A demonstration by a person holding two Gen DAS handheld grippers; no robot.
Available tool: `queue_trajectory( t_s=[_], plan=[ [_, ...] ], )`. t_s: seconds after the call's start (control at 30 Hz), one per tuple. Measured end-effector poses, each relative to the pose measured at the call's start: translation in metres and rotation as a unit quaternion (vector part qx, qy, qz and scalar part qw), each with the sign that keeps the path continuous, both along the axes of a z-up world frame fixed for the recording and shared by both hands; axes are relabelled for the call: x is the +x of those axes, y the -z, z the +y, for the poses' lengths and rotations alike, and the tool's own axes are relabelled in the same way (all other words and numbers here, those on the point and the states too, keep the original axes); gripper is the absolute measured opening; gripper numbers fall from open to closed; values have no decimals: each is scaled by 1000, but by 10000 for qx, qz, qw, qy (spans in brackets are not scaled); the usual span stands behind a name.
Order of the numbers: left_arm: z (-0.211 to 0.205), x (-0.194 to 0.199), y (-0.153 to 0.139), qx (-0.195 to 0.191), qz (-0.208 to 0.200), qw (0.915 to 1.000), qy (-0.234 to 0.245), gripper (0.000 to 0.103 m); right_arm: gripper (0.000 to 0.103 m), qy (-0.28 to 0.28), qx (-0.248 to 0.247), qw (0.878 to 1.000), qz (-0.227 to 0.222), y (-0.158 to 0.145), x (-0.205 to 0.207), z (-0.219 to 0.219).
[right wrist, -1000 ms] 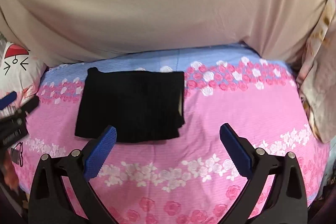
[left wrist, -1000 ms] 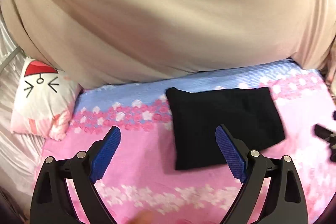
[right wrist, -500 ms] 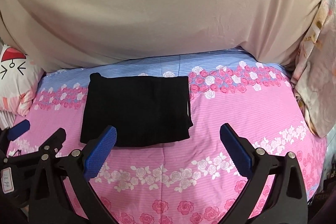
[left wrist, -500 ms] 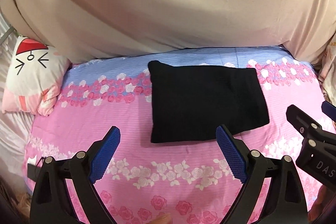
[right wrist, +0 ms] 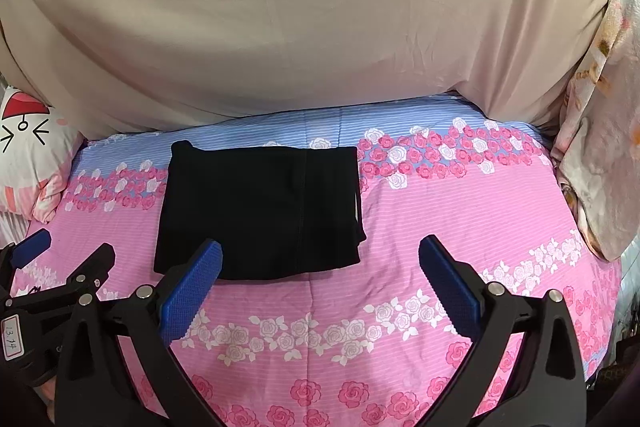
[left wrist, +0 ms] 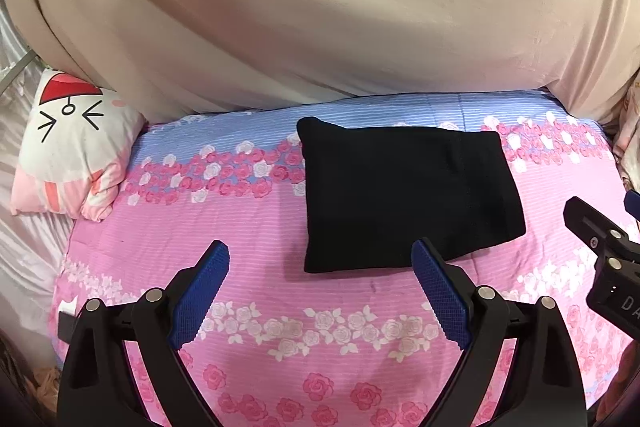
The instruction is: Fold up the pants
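The black pants (left wrist: pixel 408 195) lie folded into a compact rectangle on the pink and blue floral bedsheet (left wrist: pixel 248 227); they also show in the right wrist view (right wrist: pixel 260 211). My left gripper (left wrist: pixel 320 259) is open and empty, held above the sheet in front of the pants' near left edge. My right gripper (right wrist: pixel 320 251) is open and empty, in front of the pants' near right corner. Neither touches the pants. The right gripper's body shows at the right edge of the left view (left wrist: pixel 608 267), and the left gripper's body at the left edge of the right view (right wrist: pixel 52 287).
A white and pink cat-face pillow (left wrist: pixel 72 147) lies at the left end of the bed. A beige curtain (left wrist: pixel 320 7) hangs along the far side. A pale patterned blanket (right wrist: pixel 600 155) hangs at the right end.
Both grippers have drawn back and risen from the folded pants, so more of the bed shows. The pants have not moved. Both grippers stay open.
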State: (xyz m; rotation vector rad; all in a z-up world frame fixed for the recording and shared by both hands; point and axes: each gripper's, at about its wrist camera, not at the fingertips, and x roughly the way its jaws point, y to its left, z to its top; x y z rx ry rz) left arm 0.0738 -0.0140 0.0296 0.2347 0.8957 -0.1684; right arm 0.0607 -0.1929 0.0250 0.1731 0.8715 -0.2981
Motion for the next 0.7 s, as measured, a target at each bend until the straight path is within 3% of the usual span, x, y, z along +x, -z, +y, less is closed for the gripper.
queue_trajectory(
  t_s=[0.33, 0.7],
  plan=[
    [1, -1, -1, -28, -40, 10000, -42, 90, 97, -12, 11, 10000, 30, 0, -2, 0],
    [-3, -6, -3, -181, 19, 9996, 217, 90, 97, 49, -21, 10000, 11, 0, -11, 2]
  ],
)
